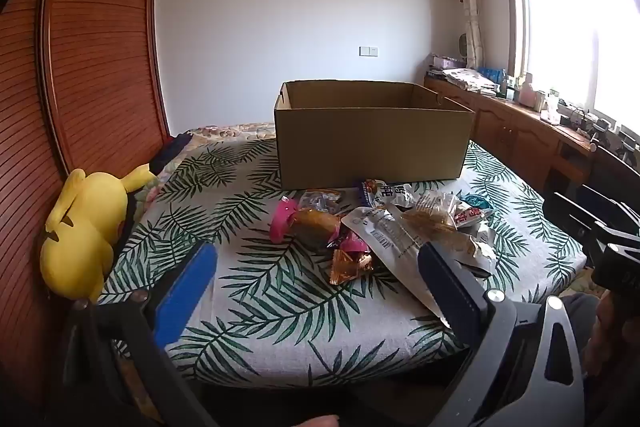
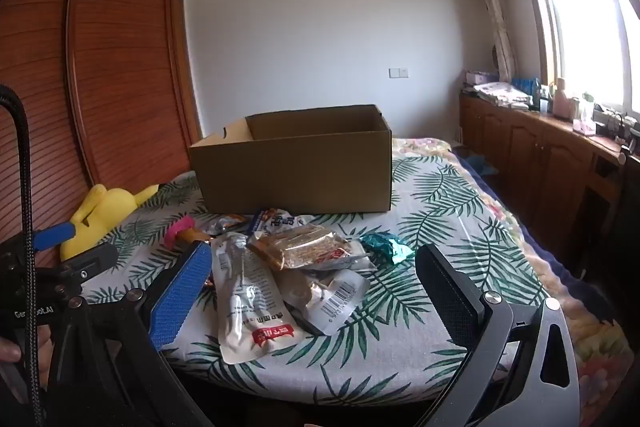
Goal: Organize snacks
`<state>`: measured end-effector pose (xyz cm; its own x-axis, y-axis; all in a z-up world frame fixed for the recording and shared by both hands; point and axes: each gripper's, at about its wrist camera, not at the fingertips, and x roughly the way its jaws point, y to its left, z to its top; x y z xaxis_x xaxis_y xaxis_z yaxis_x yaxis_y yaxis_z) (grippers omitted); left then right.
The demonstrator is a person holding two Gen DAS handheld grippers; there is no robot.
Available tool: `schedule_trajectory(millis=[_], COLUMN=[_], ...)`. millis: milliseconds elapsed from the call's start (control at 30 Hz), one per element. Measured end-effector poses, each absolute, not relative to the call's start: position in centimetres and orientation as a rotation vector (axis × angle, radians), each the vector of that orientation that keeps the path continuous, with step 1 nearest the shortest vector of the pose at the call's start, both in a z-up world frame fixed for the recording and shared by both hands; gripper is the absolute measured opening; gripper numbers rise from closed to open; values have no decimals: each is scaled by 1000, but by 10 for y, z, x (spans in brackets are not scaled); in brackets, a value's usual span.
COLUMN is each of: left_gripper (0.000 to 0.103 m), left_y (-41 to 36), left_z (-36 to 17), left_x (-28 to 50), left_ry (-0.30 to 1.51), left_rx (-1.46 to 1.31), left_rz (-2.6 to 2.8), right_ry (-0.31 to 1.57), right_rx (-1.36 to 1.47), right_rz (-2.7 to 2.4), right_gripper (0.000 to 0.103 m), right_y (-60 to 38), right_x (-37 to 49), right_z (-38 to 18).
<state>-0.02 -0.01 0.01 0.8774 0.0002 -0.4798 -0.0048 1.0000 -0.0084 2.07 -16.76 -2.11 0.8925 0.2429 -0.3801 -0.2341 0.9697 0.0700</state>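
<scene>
An open cardboard box (image 1: 372,143) stands on the leaf-print cloth, also in the right wrist view (image 2: 296,171). In front of it lies a pile of snack packets: a long white pouch (image 2: 248,291), a clear pack of brown bars (image 2: 304,247), a teal wrapper (image 2: 386,247), a pink-ended pack (image 1: 296,223) and a gold wrapper (image 1: 348,267). My left gripper (image 1: 316,267) is open and empty, near side of the pile. My right gripper (image 2: 316,275) is open and empty, its fingers either side of the white pouch, above it.
A yellow plush toy (image 1: 84,231) lies at the cloth's left edge beside a wooden wardrobe (image 1: 92,47). A wooden cabinet (image 2: 532,151) with clutter runs under the window on the right. The left gripper also shows at the left of the right wrist view (image 2: 60,255).
</scene>
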Motion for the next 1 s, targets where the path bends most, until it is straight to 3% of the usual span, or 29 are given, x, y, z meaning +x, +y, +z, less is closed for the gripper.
schedule_trajectory(millis=[1000], left_gripper=[102], left_y=[3], left_z=[2], left_x=[-6], left_ry=[499], left_rx=[-13], left_rz=[5], right_ry=[397], right_rx=[30], right_rz=[237], right_gripper=[103], right_y=[-170], right_x=[24], right_z=[-27])
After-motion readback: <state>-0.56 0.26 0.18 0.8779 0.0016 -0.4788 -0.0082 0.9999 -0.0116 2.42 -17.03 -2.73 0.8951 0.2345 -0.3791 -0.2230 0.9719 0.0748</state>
